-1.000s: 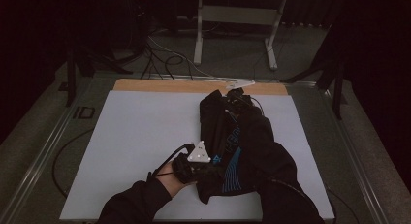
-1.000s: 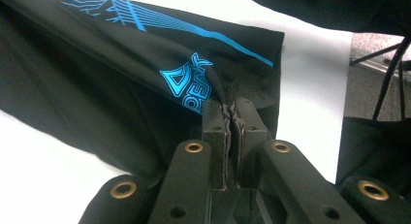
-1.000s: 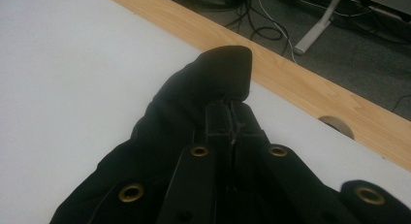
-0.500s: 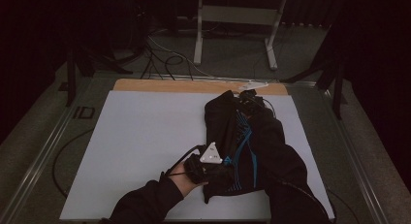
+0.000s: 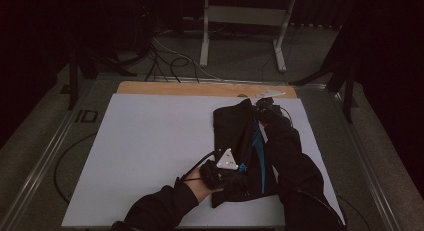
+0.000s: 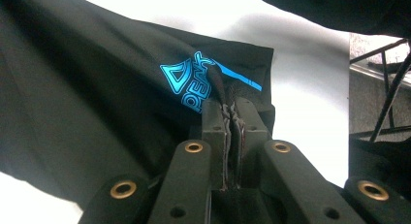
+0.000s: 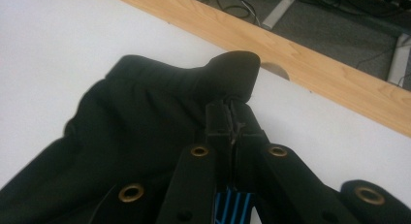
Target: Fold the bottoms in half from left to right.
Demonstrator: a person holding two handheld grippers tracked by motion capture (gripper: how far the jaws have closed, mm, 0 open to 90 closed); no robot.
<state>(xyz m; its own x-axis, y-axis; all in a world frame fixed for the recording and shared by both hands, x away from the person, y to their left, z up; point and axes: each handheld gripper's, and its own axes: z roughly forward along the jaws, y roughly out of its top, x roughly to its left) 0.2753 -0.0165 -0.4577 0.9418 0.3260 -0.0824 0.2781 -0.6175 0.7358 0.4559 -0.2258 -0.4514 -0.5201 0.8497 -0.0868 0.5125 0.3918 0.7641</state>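
A black garment (image 5: pixel 235 141) with bright blue print lies folded lengthwise on the right half of the white bench (image 5: pixel 150 141), running from near the person's edge toward the wooden strip (image 5: pixel 175 87) at the far edge. In the left gripper view the cloth (image 6: pixel 97 103) carries a blue triangle logo and lettering close to its hemmed corner, and the left tool (image 6: pixel 231 112) has its jaws pressed together on a pinch of that cloth just beside the logo. In the high view this left tool (image 5: pixel 235 172) sits at the garment's near end, a grey three-cornered plate on top. The right tool (image 7: pixel 231 120) is likewise closed tight on a fold of the black fabric (image 7: pixel 145 117) at the far end, near the wooden strip (image 7: pixel 291 59). From above, the right tool (image 5: pixel 264 107) lies at the garment's far corner, the dark sleeve (image 5: pixel 295 161) stretched over the cloth.
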